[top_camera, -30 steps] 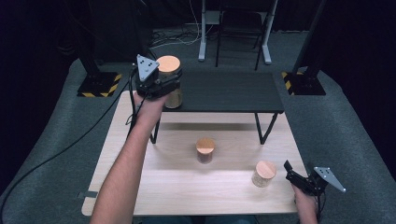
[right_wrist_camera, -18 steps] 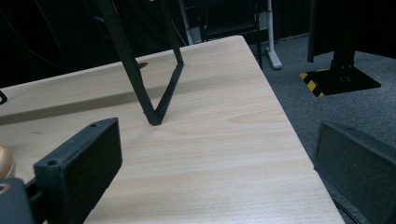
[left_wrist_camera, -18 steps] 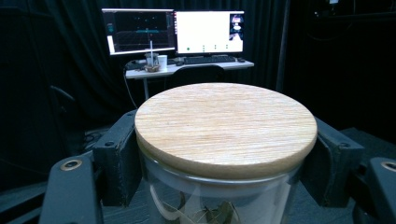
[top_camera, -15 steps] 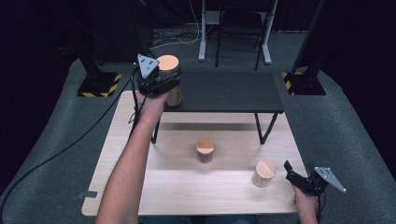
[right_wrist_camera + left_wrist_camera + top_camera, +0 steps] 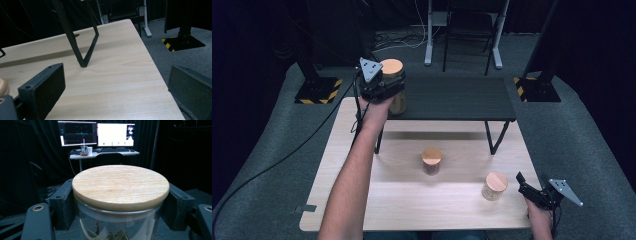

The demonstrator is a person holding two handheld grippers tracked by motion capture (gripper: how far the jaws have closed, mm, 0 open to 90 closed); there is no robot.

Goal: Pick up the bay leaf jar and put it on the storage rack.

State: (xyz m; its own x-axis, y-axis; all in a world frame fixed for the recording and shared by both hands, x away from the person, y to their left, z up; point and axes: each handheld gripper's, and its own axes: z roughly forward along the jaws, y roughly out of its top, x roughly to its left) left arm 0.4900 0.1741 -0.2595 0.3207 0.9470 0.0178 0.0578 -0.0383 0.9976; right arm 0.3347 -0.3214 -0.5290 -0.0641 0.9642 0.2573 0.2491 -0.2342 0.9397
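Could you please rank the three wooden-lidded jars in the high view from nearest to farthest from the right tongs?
1. Front-right jar, just left of the right tongs.
2. Middle jar, table centre.
3. Held jar, in the left tongs, far left.

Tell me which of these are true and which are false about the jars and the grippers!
1. The left gripper is shut on a jar with a wooden lid. True.
2. The right gripper holds a jar. False: its jaws stand open with nothing between them, over the pale table.
3. Two more jars, the middle jar and the right-hand jar, stand on the pale table. True.
4. The held jar's lid is off. False: the lid sits on top.
5. The black shelf has three jars on it. False: no jar stands apart on it; the held jar is at its left end.
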